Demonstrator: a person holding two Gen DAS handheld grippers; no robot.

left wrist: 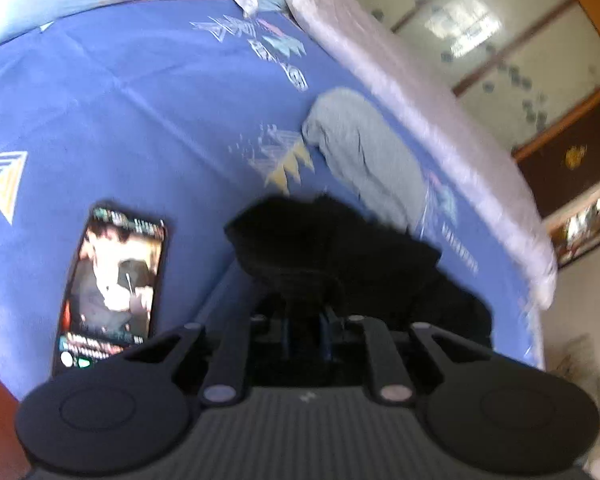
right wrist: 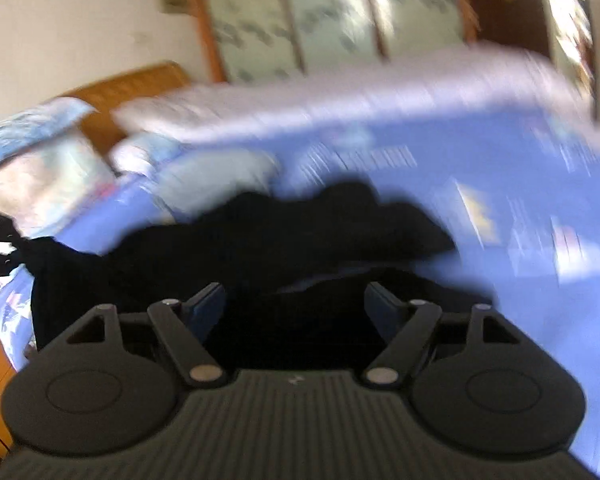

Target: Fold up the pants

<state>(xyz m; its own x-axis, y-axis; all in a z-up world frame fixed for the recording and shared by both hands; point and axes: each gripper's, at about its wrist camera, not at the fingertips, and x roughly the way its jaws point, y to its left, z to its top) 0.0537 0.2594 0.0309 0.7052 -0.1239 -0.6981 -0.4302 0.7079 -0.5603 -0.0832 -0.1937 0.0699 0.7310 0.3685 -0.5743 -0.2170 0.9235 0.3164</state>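
Observation:
The black pants (left wrist: 340, 248) lie bunched on the blue printed bedsheet (left wrist: 140, 100). My left gripper (left wrist: 306, 320) is shut on a fold of the black pants and holds it up in front of the camera. In the right wrist view the black pants (right wrist: 284, 232) spread across the sheet, blurred by motion. My right gripper (right wrist: 296, 308) is open, its fingers (right wrist: 208, 304) wide apart just above the black cloth, with nothing between them.
A phone (left wrist: 112, 284) with a lit screen lies on the sheet left of my left gripper. A folded grey garment (left wrist: 364, 152) lies beyond the pants. A pale quilt (left wrist: 420, 80) runs along the far bed edge. Pillows (right wrist: 40, 152) and a wooden headboard (right wrist: 132, 84) are at the left.

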